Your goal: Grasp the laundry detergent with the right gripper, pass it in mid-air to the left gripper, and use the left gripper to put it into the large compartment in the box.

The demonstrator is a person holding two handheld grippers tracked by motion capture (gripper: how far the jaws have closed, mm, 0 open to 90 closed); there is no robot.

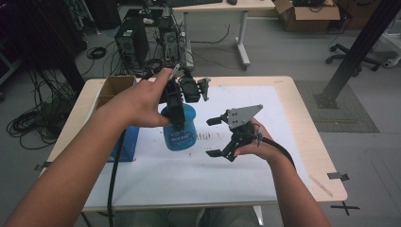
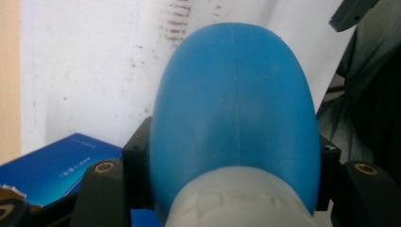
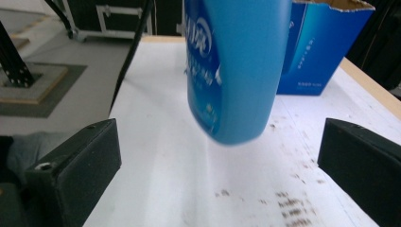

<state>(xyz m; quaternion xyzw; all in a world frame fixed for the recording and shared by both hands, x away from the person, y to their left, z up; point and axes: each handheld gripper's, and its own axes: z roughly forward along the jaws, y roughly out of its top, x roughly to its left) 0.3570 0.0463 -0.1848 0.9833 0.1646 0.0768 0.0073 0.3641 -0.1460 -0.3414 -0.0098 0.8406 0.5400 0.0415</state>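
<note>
Right now my left tongs (image 1: pixel 176 124) are clamped on the neck of a glossy blue plastic bottle (image 1: pixel 181 128), and I hold it tilted, lifted off the white paper sheet (image 1: pixel 236 165) that covers the pale wooden desk (image 1: pixel 312 118). From the high view I read the bottle as squat and rounded, with pale lettering on its front, just left of my right tongs (image 1: pixel 215 137), whose black jaws stand wide apart with nothing between them.

My left gripper view gives what the overhead cannot: the bottle's smooth domed shoulder with a fine mould seam down the middle, a whitish matt collar at the bottom edge, and the black jaws pressed against both flanks. It also catches a corner of the deep blue cardboard box (image 2: pixel 52 165) behind.

My right gripper view looks up the desk and shows the bottle's base hanging clear above the paper, its label in white script, and the blue box (image 3: pixel 321 47) standing open-topped with a torn brown rim. Dark smudged marks (image 3: pixel 288 208) speckle the paper here, rough against the slick plastic.
</note>
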